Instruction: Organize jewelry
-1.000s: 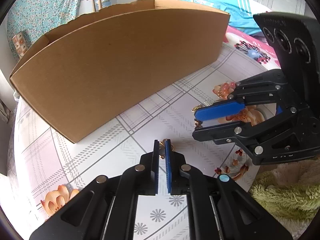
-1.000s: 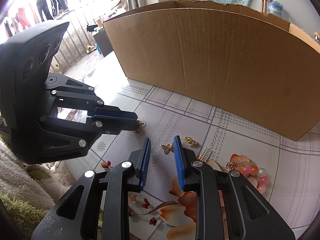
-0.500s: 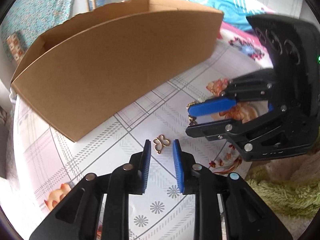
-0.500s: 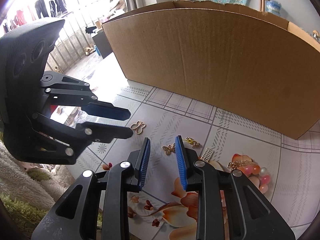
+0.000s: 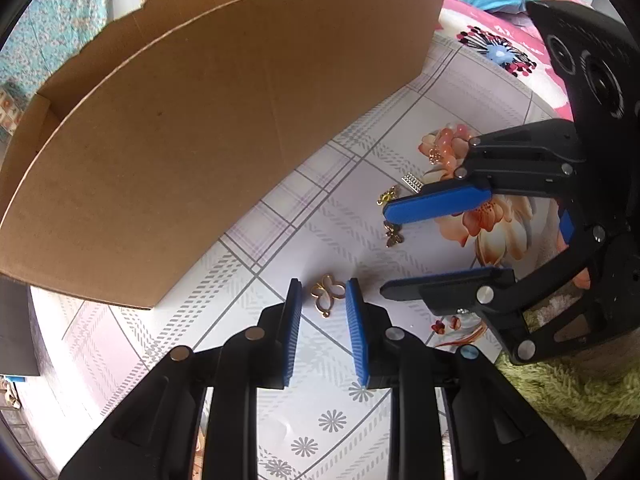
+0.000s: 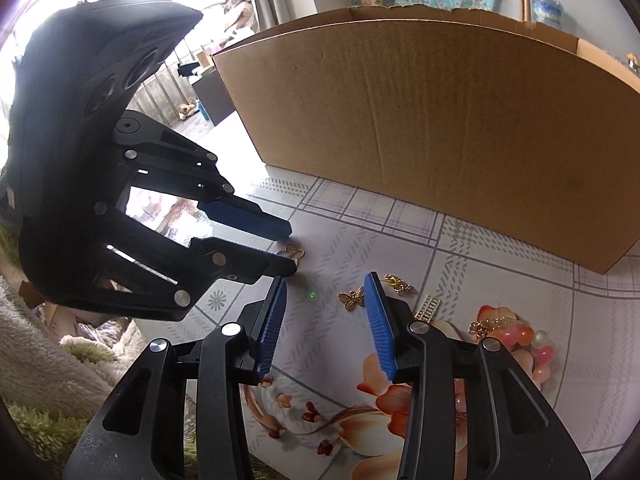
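A gold open-work butterfly charm [image 5: 328, 295] lies flat on the tablecloth between the tips of my left gripper [image 5: 323, 286], which is open; its pads do not touch the charm. In the right wrist view that charm [image 6: 295, 252] shows at the left gripper's [image 6: 291, 249] tips. My right gripper [image 6: 326, 280] hovers over the cloth with its jaws opening. A small solid gold butterfly [image 6: 352, 299] lies just inside its right fingertip, unpressed. The left wrist view shows the right gripper [image 5: 385, 251] spread over that butterfly [image 5: 394, 236].
A tall cardboard box [image 5: 200, 140] stands on the table right behind the jewelry. A gold chain piece [image 6: 398, 283], a silver bar piece [image 6: 428, 307] and a pink bead cluster [image 6: 520, 340] lie to the right. A green shaggy rug [image 5: 560, 392] hangs past the table edge.
My left gripper has opened and let go of the open-work butterfly charm, which now lies on the cloth between its tips. The right gripper's jaws have widened without shifting place.
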{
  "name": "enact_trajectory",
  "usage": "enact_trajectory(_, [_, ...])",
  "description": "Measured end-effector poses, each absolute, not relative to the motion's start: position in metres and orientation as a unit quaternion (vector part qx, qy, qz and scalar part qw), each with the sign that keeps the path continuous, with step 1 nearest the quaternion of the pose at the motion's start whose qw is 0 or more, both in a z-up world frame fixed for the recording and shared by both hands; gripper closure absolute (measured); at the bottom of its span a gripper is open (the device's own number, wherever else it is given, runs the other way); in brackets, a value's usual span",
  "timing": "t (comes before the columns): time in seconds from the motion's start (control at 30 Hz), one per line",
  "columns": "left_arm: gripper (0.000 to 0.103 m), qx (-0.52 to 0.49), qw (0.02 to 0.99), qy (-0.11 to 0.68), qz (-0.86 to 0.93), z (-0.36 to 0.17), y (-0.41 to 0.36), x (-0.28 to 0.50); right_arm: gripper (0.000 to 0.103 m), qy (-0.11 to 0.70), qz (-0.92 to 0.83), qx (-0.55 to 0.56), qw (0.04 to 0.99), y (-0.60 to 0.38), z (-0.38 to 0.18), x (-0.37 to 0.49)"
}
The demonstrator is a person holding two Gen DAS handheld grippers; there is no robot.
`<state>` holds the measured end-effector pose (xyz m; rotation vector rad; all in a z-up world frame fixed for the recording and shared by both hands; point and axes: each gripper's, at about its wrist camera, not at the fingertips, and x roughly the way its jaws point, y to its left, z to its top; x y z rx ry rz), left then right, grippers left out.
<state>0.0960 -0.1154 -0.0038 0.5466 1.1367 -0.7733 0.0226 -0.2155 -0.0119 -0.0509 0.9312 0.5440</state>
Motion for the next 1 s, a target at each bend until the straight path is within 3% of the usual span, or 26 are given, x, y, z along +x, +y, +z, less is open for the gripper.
enact_trajectory(0.37, [0.087,0.277,0.714,0.545,-0.341,-0.007,-0.146,0.106,0.063,0.431,0.268,-0.010,0.861,-0.226,-0.012,0.016])
enact_trajectory(0.97, [0.088,0.285,0.714,0.545,-0.334,-0.006,-0.166,0.103,0.063,0.426,0.275,0.011,0.862,-0.246,-0.014,0.017])
enact_trajectory(1.0, [0.096,0.285,0.715,0.545,-0.333,-0.006,-0.166,0.103,0.063,0.426,0.275,0.012,0.862,-0.247,-0.014,0.016])
